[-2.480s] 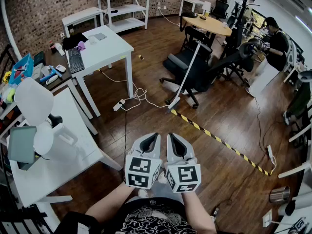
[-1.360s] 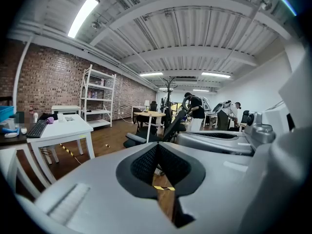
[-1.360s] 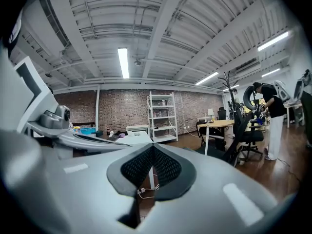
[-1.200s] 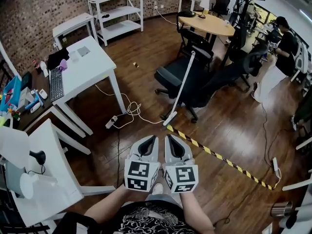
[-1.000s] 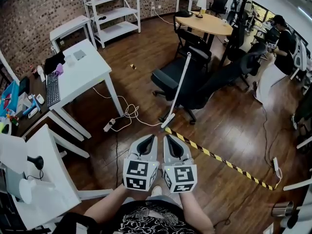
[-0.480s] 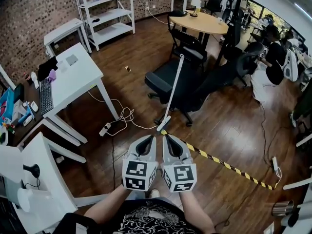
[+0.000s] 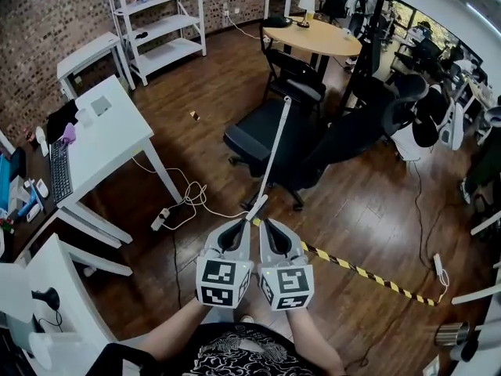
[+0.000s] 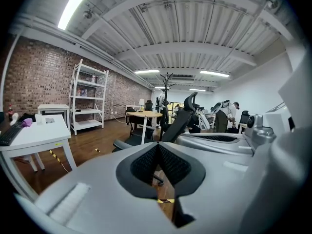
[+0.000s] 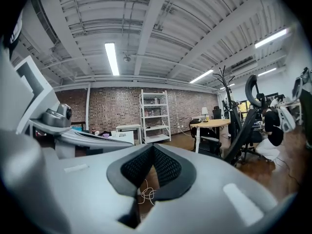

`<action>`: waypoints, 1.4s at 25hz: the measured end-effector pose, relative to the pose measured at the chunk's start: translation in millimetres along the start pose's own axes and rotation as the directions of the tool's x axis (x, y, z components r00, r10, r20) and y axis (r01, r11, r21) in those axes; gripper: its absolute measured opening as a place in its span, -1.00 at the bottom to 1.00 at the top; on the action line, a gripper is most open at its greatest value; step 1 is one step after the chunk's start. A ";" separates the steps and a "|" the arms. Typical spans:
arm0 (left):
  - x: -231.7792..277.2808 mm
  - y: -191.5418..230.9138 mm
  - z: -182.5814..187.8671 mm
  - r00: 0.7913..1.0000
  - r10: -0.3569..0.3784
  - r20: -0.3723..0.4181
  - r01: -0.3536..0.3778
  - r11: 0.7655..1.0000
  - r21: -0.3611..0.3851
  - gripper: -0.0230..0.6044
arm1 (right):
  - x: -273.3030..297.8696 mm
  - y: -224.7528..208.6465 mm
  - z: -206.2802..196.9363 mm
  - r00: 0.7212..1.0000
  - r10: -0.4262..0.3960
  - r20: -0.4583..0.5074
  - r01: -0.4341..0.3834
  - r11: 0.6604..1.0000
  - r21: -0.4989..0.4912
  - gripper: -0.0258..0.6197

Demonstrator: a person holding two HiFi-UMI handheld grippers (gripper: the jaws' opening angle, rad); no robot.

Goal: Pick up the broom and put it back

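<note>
Head view, from the left: a white desk [image 7: 109,131] is seen against the brick wall, with a black keyboard [image 7: 59,171] lying on the darker table beside it. A white shelf unit [image 7: 156,14] is set further back. On the wooden floor below the desk, a power strip [image 7: 160,219] with a looped white cable is found.

At the lower middle, the left gripper [image 7: 246,224] and the right gripper [image 7: 264,224] are held side by side, nearly touching, both pointed away from the person. In the left gripper view the dark pads are shown pressed together at the tip [image 8: 157,145], with nothing caught between them. In the right gripper view the jaws [image 9: 152,146] are likewise closed on nothing.

Just beyond the two tips, the broom [image 7: 272,151] is seen. Its head is planted on the floor and its long white handle is tilted up and back, leaned against a black office chair [image 7: 254,135]. No gripper is touching it.

Further right, a round wooden table [image 7: 317,37] is placed behind the chair, and a strip of yellow-and-black tape [image 7: 368,276] is laid slantwise across the floor.
</note>
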State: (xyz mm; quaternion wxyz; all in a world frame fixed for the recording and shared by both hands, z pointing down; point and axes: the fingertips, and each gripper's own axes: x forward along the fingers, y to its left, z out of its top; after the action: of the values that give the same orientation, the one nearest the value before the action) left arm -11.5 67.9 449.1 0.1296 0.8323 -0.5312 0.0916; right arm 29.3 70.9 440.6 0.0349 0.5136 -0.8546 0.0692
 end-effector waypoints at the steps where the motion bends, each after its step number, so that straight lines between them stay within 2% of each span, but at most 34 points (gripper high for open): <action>1: 7.6 5.4 3.5 1.000 -0.005 0.001 0.005 1.000 -0.001 -0.92 | 8.8 -2.9 1.5 1.000 -0.005 -0.001 0.005 1.000 -0.001 -0.92; 19: 134.3 104.8 57.9 0.992 -0.125 -0.013 0.125 0.992 -0.007 -0.92 | 168.3 -45.4 23.4 0.991 -0.125 -0.037 0.125 0.992 -0.013 -0.92; 29: 168.2 124.2 72.8 0.983 -0.186 -0.003 0.186 0.982 -0.024 -0.92 | 210.6 -66.3 37.0 0.981 -0.190 -0.026 0.189 0.981 -0.030 -0.92; 35: 197.4 117.8 72.2 0.976 -0.214 -0.023 0.214 0.977 -0.025 -0.92 | 225.2 -93.8 34.5 0.976 -0.218 -0.032 0.217 0.976 -0.027 -0.92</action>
State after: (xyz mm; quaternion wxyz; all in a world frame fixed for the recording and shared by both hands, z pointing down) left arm -34.7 -171.9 451.7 0.1550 0.8819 -0.4377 0.0818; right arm 6.6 -174.4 443.6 0.0630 0.6021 -0.7934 0.0638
